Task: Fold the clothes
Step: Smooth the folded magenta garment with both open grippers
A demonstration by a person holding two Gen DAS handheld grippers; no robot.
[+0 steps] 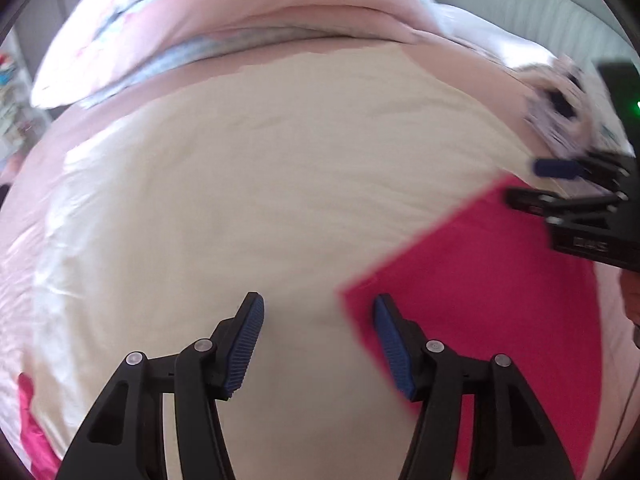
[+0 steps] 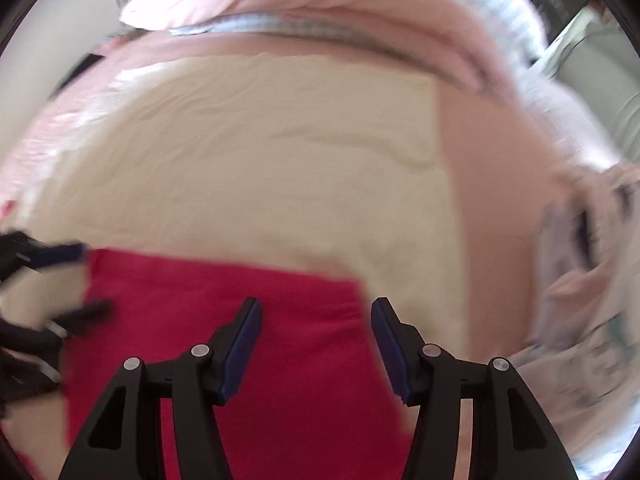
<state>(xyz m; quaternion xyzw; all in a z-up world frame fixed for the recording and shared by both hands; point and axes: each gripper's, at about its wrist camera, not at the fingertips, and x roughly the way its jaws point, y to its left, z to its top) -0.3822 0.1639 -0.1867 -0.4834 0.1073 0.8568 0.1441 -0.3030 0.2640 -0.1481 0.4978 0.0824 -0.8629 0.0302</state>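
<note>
A folded bright pink garment [image 1: 480,292] lies flat on a cream sheet [image 1: 260,184] on the bed; it also shows in the right wrist view [image 2: 240,300]. My left gripper [image 1: 318,308] is open and empty, hovering over the garment's left corner. My right gripper [image 2: 316,312] is open and empty above the garment's right part. The right gripper also shows in the left wrist view [image 1: 532,184], at the garment's far edge. The left gripper shows blurred in the right wrist view [image 2: 86,280] at the garment's left edge.
A pink duvet [image 1: 280,12] with pale blue checked trim is bunched along the far side. A patterned garment pile [image 2: 592,240] lies at the right. Another pink cloth [image 1: 32,432] shows at the lower left. A grey headboard [image 1: 560,8] stands at the back right.
</note>
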